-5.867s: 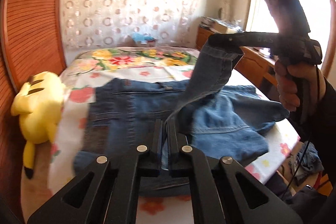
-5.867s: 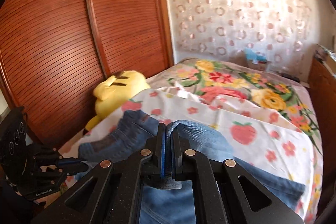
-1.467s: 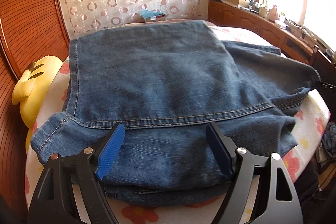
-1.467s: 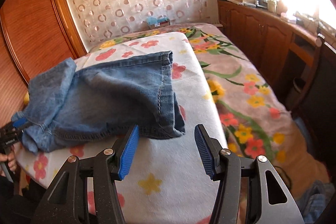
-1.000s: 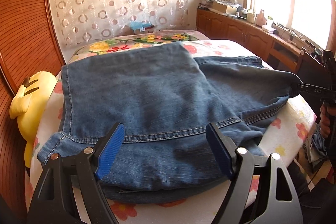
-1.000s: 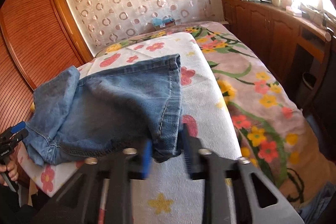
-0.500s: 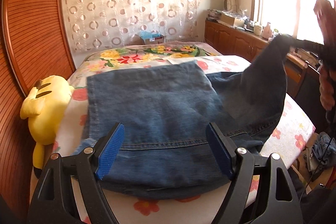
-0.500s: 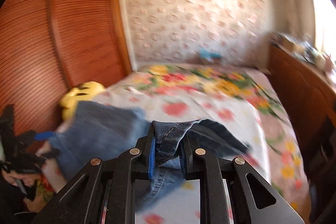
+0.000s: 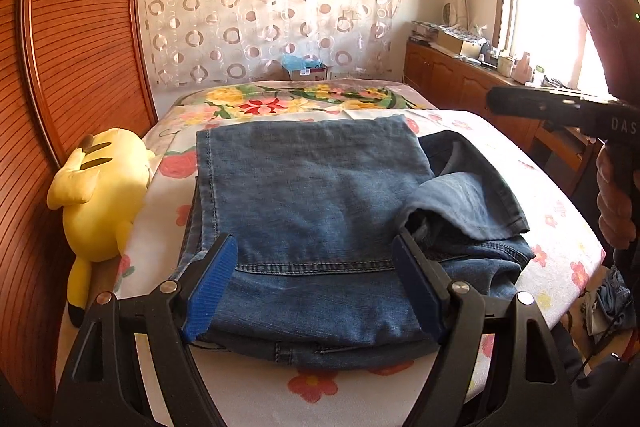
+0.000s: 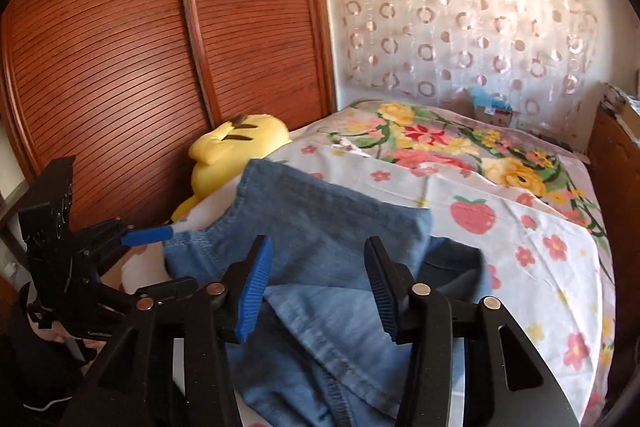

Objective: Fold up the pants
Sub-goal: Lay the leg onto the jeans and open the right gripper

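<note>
**Right side flap dropped, both grippers now empty**

Right hand-held gripper [image 10: 318,287] is hanging wide open over the pants [image 9: 320,211]; half a second ago it was clamped on a denim edge. That flap is now lying rumpled at centre right of the left view. Left hand-held gripper [image 9: 314,287] is also sitting wide open, gripping nothing. Pants are resting mid-frame on the bed [image 9: 560,267]; the fold probably needs smoothing.

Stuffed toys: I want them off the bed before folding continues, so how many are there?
1. A yellow plush toy lies at the bed's left edge, against the wooden slatted doors, left of the jeans. Others could be hidden outside both views.
</note>
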